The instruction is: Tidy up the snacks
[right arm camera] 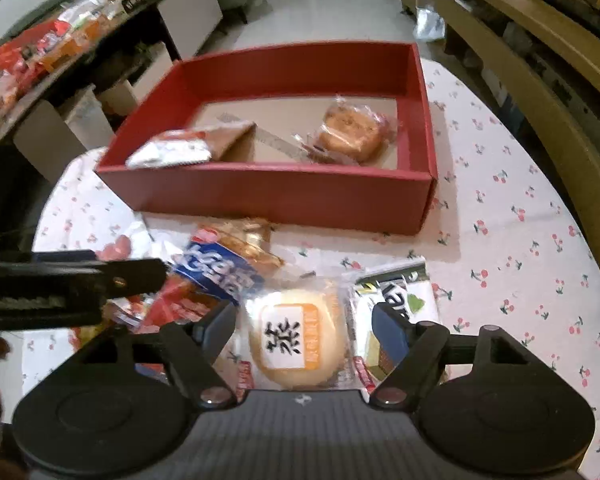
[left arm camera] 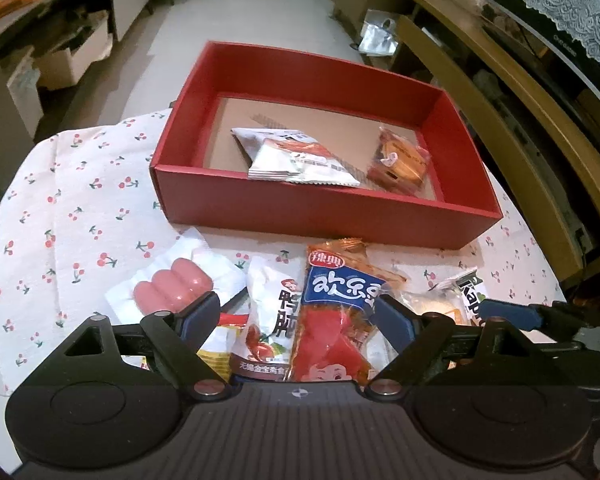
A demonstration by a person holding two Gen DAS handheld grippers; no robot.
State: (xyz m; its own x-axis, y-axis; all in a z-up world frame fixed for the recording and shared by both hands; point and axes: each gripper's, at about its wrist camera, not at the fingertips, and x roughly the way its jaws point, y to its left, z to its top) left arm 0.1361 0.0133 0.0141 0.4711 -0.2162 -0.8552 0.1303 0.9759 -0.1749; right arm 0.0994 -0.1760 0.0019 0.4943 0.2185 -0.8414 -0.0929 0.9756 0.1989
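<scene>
Both grippers, left gripper (left arm camera: 298,316) and right gripper (right arm camera: 304,322), gape wide; I'd close squarely on the red strip pack (left arm camera: 334,320) and bun (right arm camera: 292,336), then lift toward the box (right arm camera: 260,196) at twelve o'clock.

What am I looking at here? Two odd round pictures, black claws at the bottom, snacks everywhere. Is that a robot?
No robot: a person holds a two-finger gripper in each hand, and each carries a wide-angle camera looking along its fingers. One picture is from the left gripper, open over a red-and-blue packet. The other is from the right gripper, open around a round bun. Nothing is held. Beyond, on the cherry-print cloth, stands a red box already holding a few snacks.
</scene>
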